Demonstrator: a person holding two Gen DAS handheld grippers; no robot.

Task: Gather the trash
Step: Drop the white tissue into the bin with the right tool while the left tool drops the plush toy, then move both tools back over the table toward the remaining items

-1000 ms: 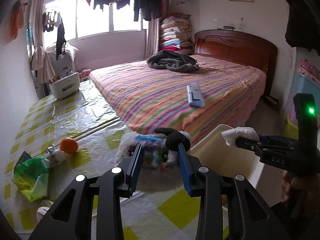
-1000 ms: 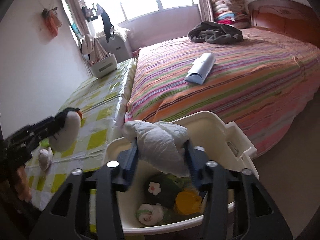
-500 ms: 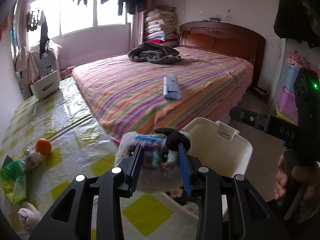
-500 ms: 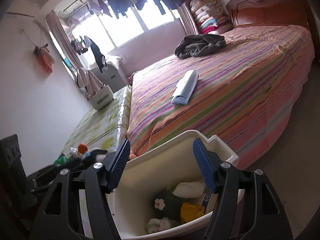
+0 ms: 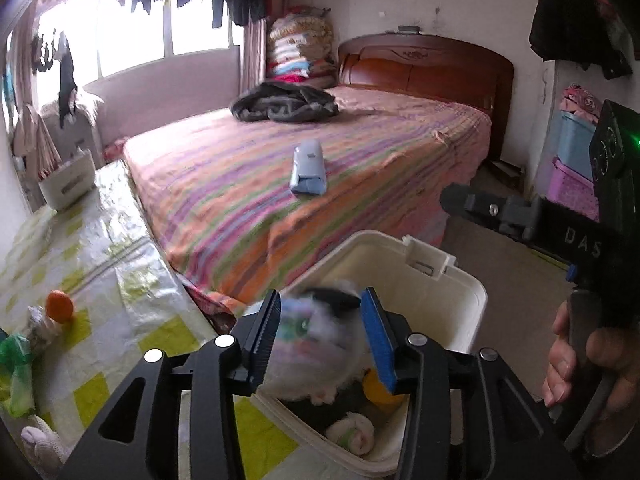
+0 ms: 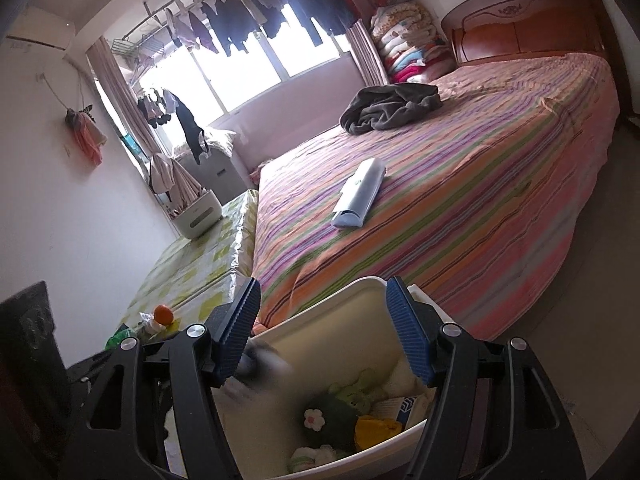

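Observation:
A white plastic bin (image 5: 460, 276) stands on the floor between the table and the bed. My left gripper (image 5: 322, 308) hangs over its near rim, jaws opening. A fluffy white plush toy (image 5: 316, 344) with coloured stripes and a black top is blurred between the pads, slipping down into the bin. My right gripper (image 6: 323, 292) is open above the same bin (image 6: 320, 312) with nothing between its fingers. In that view the toy (image 6: 260, 356) is a blur at the bin's left wall. Inside lie a yellow item (image 6: 376, 428), a green flowered thing and rolled tissue.
On the yellow-checked table (image 5: 100, 264) lie an orange (image 5: 59, 307), a green bag (image 5: 16, 368) and a pale plush (image 5: 40, 444). A white container (image 5: 66, 184) stands at its far end. The striped bed (image 5: 360, 168) carries a blue folded item and a dark garment.
My left gripper moved right from over the table to over the bin and its jaws widened around the toy. My right gripper let go of the white tissue wad and opened.

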